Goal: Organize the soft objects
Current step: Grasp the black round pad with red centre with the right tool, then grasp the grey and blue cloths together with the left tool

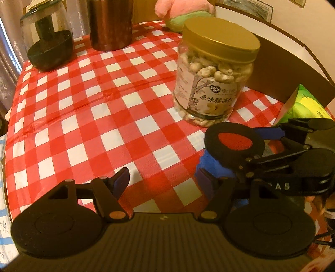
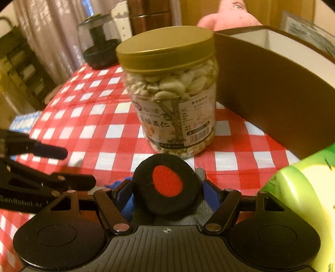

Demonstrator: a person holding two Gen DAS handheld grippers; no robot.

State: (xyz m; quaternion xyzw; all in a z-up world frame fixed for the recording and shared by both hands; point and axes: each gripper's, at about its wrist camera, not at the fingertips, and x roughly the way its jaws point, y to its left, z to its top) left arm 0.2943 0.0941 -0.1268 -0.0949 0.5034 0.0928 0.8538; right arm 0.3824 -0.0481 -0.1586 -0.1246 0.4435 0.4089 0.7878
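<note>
My right gripper (image 2: 166, 193) is shut on a soft toy with a round black ear with a red centre (image 2: 166, 181) and blue plush below. The toy also shows in the left wrist view (image 1: 234, 142), held by the right gripper (image 1: 251, 146) just right of my left gripper (image 1: 163, 181). My left gripper is open and empty above the red-and-white checked tablecloth (image 1: 94, 117). A pink and green plush toy (image 1: 182, 12) sits at the far edge of the table; it also shows in the right wrist view (image 2: 228, 16).
A jar of cashews with a gold lid (image 1: 213, 83) stands just ahead (image 2: 173, 94). A brown open box (image 2: 272, 83) lies to its right. A green package (image 2: 303, 198) is at the right. A copper cylinder (image 1: 111, 25) and a dark glass jar (image 1: 48, 39) stand at the far left.
</note>
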